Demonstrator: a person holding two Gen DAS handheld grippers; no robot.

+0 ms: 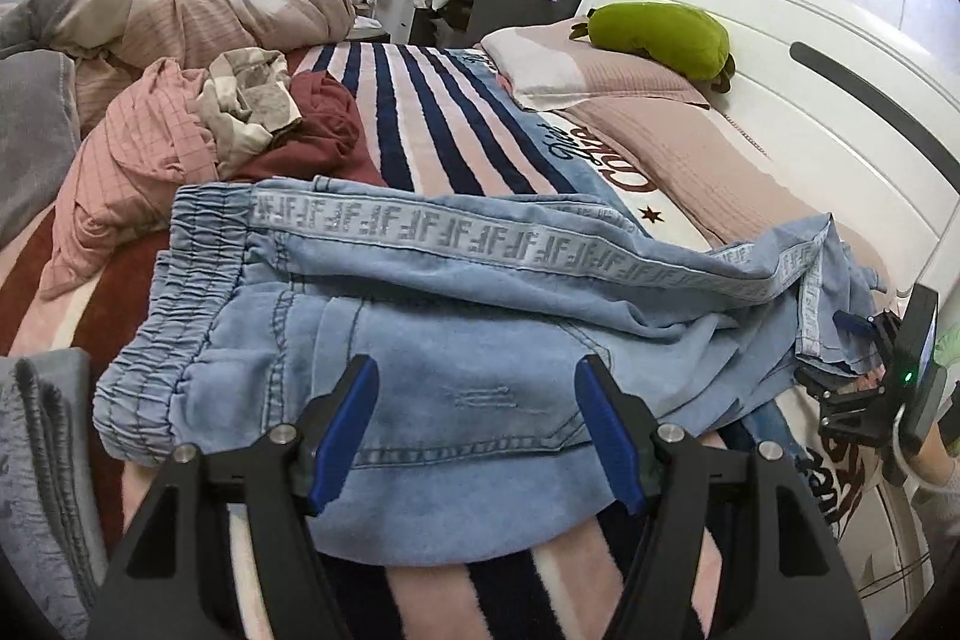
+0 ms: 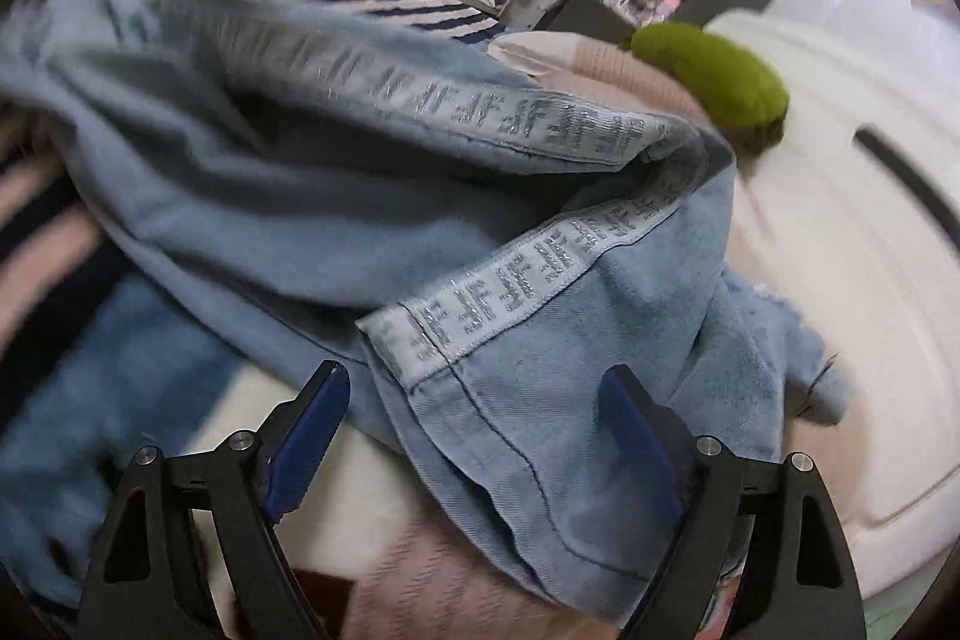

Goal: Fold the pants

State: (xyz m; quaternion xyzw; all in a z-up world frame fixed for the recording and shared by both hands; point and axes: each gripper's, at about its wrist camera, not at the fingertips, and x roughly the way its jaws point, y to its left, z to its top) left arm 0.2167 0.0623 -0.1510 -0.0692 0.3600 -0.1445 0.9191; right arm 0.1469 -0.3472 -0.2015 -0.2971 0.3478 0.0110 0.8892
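Striped bed [image 1: 444, 124], pants [image 1: 456, 340], waistband left view only

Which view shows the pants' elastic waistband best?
Left wrist view: the gathered waistband is sharp and fully visible at the pants' left end. The right wrist view shows only blurred leg fabric and the patterned side stripe; no clear waistband.
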